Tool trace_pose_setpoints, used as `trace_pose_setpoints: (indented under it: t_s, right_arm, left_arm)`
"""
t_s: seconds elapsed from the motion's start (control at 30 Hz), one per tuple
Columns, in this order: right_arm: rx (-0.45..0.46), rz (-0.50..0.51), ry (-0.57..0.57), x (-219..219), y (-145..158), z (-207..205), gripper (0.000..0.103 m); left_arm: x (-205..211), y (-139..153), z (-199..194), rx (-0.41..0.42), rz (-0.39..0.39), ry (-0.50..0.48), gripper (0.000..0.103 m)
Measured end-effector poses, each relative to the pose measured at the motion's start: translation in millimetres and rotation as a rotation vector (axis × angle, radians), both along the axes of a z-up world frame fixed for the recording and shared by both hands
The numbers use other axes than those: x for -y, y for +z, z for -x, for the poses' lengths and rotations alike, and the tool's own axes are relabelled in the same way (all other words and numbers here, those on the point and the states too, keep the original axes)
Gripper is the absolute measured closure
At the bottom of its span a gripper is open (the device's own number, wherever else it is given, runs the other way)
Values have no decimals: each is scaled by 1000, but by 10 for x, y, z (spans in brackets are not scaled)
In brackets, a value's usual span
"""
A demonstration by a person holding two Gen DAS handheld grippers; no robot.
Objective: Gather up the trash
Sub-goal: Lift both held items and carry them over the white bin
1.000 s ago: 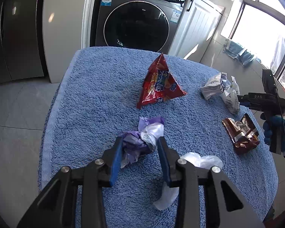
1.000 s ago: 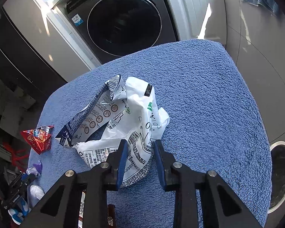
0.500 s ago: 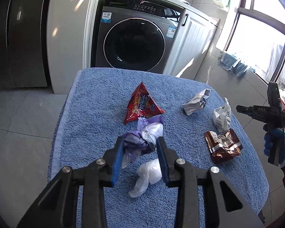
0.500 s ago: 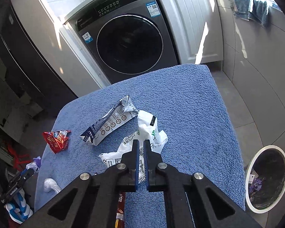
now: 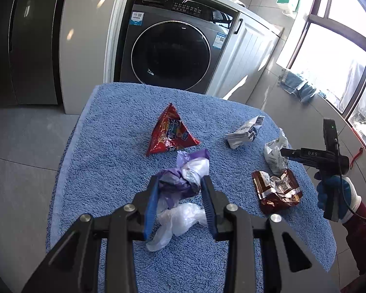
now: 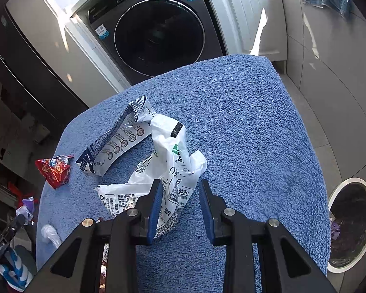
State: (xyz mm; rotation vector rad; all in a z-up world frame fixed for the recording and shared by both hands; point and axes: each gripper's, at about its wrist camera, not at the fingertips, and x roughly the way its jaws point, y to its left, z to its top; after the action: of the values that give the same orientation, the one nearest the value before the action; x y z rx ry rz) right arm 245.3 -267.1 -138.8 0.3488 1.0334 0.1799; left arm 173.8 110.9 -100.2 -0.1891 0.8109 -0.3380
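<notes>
My left gripper (image 5: 180, 183) is shut on a crumpled purple and white wrapper (image 5: 192, 168) and holds it a little above the blue towel (image 5: 109, 146). Under it lies a clear plastic scrap (image 5: 178, 219). My right gripper (image 6: 180, 188) hangs low over a white printed bag (image 6: 173, 161). Its jaws are opening; the bag lies between them against the left pad, and the right pad is clear of it. From the left wrist view the right gripper (image 5: 284, 152) touches that bag (image 5: 274, 156), held by a gloved hand (image 5: 334, 190).
On the towel also lie a red triangular snack bag (image 5: 170, 134), a blue and white wrapper (image 6: 117, 144) and a brown wrapper (image 5: 275, 190). A round bin (image 6: 351, 222) stands on the floor to the right. A washing machine (image 5: 170, 53) is behind the table.
The left gripper has risen with the purple wrapper, uncovering the clear scrap. The right gripper's jaws shut half a second ago while higher up; now they stand apart, low over the white bag.
</notes>
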Motion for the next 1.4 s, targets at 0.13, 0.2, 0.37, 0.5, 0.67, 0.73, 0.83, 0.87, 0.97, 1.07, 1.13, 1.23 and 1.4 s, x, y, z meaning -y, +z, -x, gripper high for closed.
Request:
trace_pose_setpoints:
  t_s: [0.13,0.2,0.37,0.5,0.67,0.73,0.83,0.87,0.97,1.07,1.13,1.23,1.4]
  right_arm:
    - [-5,21,34,-117,-80,-102,85]
    - [2,33,48,-161,-65,-115,92]
    - [43,28,37,-127,34,-38,99]
    - [92,14,9,15,207,120,99]
    - [167,-8,-24,263,482,400,99]
    - [195,-17,-45,410,575,537,99]
    - [225,-14,-82,678,680,740,99]
    - [231,-12,-97,789,701,809,99]
    - [238,9,-151,1150,723,1013,99]
    - [230,25,-217,1554,674,1236,99]
    - [218,42,-261,1813,613,1379,99]
    - [189,61,-326,2171,469,1598,99]
    - [124,87,-413,2649,151,1859,99]
  left_arm:
    - [45,-10,-23,-5,6,-4,71]
    - [54,-5,-22,-5,9,-5,71]
    - [66,59,15,7,13,-3,71]
    - [127,190,93,28,8,-13,71]
    - [341,360,191,53,-12,-51,71]
    - [472,433,218,61,-15,-75,71]
    - [761,539,233,71,-23,-125,71]
    - [886,574,233,74,-24,-147,71]
    - [1316,646,213,76,-30,-224,71]
    - [1882,683,187,72,-50,-322,71]
    - [2282,682,179,69,-69,-391,71]
    - [2918,668,168,65,-91,-499,71]
    - [3989,517,122,37,-131,-649,71]
